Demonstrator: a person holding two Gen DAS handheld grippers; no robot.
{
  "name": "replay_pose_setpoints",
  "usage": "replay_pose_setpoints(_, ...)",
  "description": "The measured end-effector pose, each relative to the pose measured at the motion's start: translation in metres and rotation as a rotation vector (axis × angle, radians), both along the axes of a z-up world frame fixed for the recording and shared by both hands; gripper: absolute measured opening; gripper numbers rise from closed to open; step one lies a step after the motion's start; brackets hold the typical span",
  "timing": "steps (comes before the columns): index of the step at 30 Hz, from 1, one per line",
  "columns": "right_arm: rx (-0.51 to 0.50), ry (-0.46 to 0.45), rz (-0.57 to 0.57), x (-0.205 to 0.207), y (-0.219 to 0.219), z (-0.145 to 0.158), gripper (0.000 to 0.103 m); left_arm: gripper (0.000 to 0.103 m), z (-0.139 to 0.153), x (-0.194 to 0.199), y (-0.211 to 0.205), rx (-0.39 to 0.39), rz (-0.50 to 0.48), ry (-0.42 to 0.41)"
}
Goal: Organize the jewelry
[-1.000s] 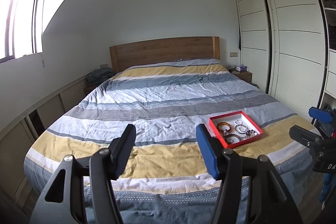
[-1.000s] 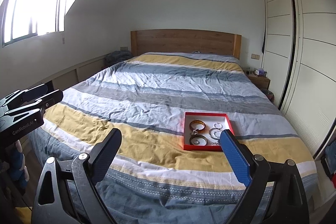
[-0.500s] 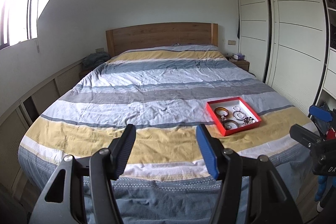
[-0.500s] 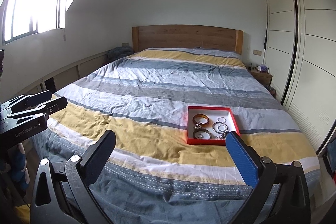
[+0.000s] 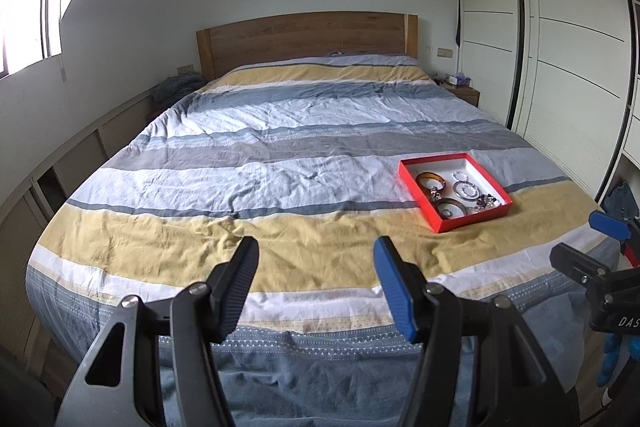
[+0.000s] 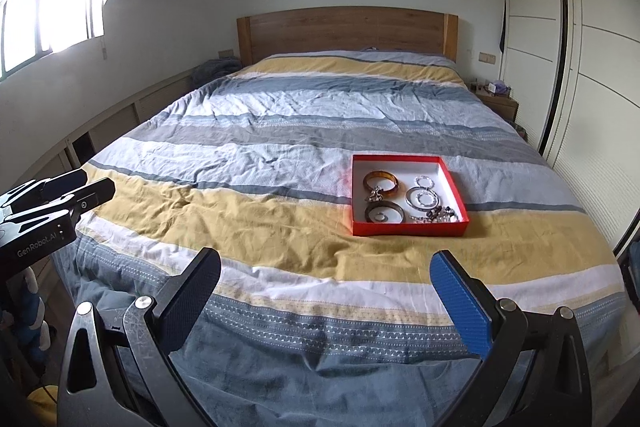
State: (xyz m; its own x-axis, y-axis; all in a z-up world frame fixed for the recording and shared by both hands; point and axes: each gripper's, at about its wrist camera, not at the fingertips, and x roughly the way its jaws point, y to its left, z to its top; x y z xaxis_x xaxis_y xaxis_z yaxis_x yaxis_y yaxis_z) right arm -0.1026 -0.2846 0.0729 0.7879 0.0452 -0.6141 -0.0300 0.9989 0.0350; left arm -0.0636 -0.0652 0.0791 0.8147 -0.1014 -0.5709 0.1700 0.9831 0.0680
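Left wrist view. Left hand-held gripper [image 5: 314, 255]: jaws parted, nothing between, poised over foot of bed [image 5: 280, 155] with striped duvet. Red tray [image 5: 474, 219]: on yellow stripe, right of centre, well apart from the jaws. Contents: amber bangle [image 5: 431, 180], dark bangle [image 5: 452, 207], silver rings [image 5: 466, 190], small beaded cluster [image 5: 486, 202], all inside the tray. Right hand-held gripper [image 5: 588, 243]: partly visible at right edge. Wooden headboard [image 5: 308, 35] at far end; white wardrobe [image 5: 560, 27] on right.

Right wrist view. Right hand-held gripper [image 6: 324, 265]: jaws just spread to full width, nothing between them, above the bed's [image 6: 280, 147] near edge. Red tray [image 6: 410, 227]: ahead, slightly right of centre, on yellow stripe. Amber bangle [image 6: 381, 181], dark bangle [image 6: 384, 213], silver rings [image 6: 424, 197], beaded cluster [image 6: 440, 215] inside. Left hand-held gripper [image 6: 76, 189]: at left edge, released.
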Motion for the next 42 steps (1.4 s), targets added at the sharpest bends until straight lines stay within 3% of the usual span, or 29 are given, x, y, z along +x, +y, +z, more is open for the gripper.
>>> replay_pose_setpoints(12,0.043,0.115,-0.015,0.030,-0.012,-0.047,0.103,0.058,-0.035,0.026,-0.001,-0.045,-0.016,0.079)
replay_pose_setpoints(18,0.059,0.166,-0.018,0.043,-0.016,-0.067,0.103,0.058,-0.051,0.035,-0.011,-0.013,-0.036,0.112)
replay_pose_setpoints(42,0.085,0.274,-0.039,0.071,-0.027,-0.111,0.103,0.058,-0.093,0.068,-0.013,0.003,-0.006,0.231)
